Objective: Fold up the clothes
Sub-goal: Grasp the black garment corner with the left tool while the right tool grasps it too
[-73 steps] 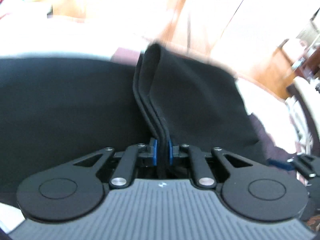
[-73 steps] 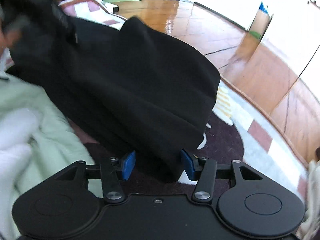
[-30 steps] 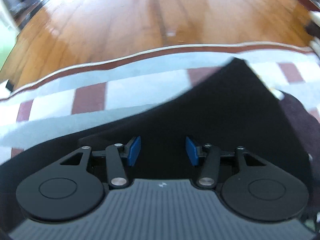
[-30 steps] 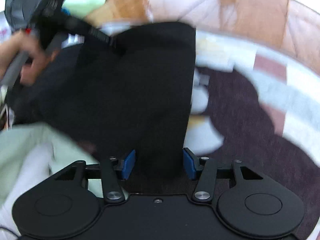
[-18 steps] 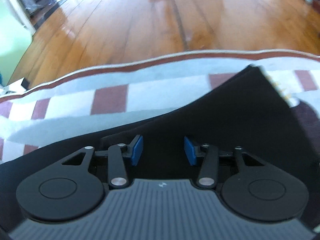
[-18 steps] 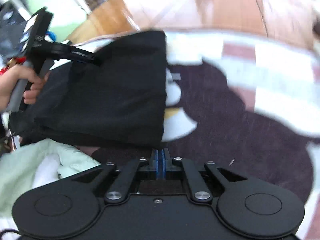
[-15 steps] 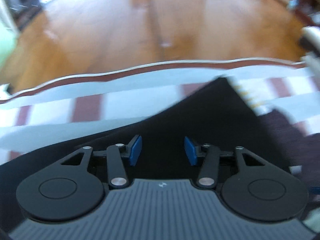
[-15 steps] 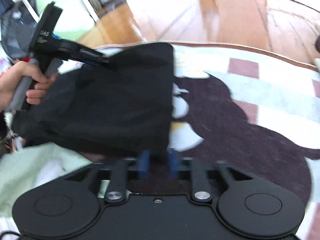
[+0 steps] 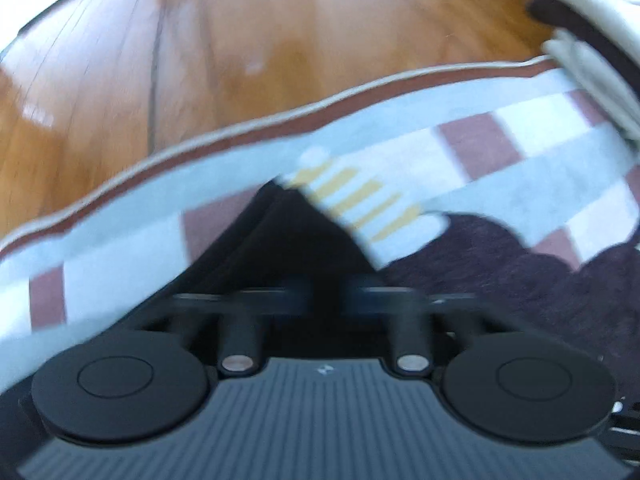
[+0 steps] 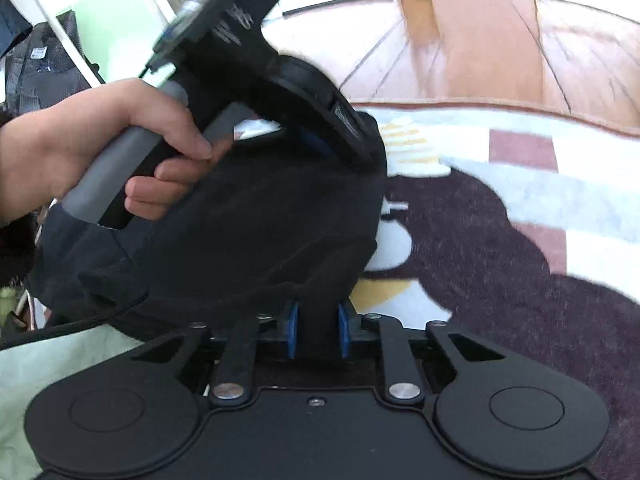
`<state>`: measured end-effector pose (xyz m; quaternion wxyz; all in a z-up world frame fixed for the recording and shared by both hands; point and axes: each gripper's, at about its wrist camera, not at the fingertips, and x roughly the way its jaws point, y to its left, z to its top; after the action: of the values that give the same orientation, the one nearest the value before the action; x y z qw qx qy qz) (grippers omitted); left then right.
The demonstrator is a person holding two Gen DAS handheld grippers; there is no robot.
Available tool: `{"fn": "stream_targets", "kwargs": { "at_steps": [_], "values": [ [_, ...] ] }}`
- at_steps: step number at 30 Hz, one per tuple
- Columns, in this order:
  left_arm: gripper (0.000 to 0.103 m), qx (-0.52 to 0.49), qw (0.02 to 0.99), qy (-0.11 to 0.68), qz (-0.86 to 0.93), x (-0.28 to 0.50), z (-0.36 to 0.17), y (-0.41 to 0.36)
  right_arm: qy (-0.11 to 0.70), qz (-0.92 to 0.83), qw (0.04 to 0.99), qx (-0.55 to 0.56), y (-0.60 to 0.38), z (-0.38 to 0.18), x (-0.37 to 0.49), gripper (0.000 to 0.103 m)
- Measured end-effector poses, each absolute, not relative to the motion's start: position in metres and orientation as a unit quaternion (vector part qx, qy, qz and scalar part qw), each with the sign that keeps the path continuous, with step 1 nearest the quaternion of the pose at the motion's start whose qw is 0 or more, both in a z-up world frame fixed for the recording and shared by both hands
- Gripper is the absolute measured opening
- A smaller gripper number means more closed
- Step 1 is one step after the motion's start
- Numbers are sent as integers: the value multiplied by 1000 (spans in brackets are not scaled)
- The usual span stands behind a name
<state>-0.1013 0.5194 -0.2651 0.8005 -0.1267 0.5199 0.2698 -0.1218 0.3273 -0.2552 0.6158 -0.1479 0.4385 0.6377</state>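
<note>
A folded black garment (image 10: 260, 232) hangs between the two grippers above a patterned rug. My right gripper (image 10: 318, 332) is shut on its near edge, blue pads pinching the cloth. My left gripper (image 9: 324, 296) is shut on a corner of the same garment (image 9: 296, 236); this view is blurred by motion. In the right wrist view the left gripper (image 10: 320, 140) shows at upper left, held by a hand (image 10: 120, 148), its fingers closed on the garment's far edge.
A rug (image 9: 500, 168) with white, maroon and dark purple shapes lies on a wooden floor (image 9: 240, 32). A pale green cloth (image 10: 48, 364) lies at lower left of the right wrist view. Folded white laundry (image 9: 592, 60) sits at the rug's far right.
Both grippers have closed on the black garment, and the garment has been lifted and bunched. The left gripper has moved close to the right one.
</note>
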Motion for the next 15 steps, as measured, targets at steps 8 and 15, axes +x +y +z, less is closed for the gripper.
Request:
{"fn": "stream_targets", "kwargs": {
  "at_steps": [8, 15],
  "values": [
    [3, -119, 813, 467, 327, -115, -269, 511, 481, 630, 574, -205, 314, -267, -131, 2],
    [7, -162, 830, 414, 338, -165, -236, 526, 480, 635, 602, -66, 301, -241, -97, 12]
  ]
}}
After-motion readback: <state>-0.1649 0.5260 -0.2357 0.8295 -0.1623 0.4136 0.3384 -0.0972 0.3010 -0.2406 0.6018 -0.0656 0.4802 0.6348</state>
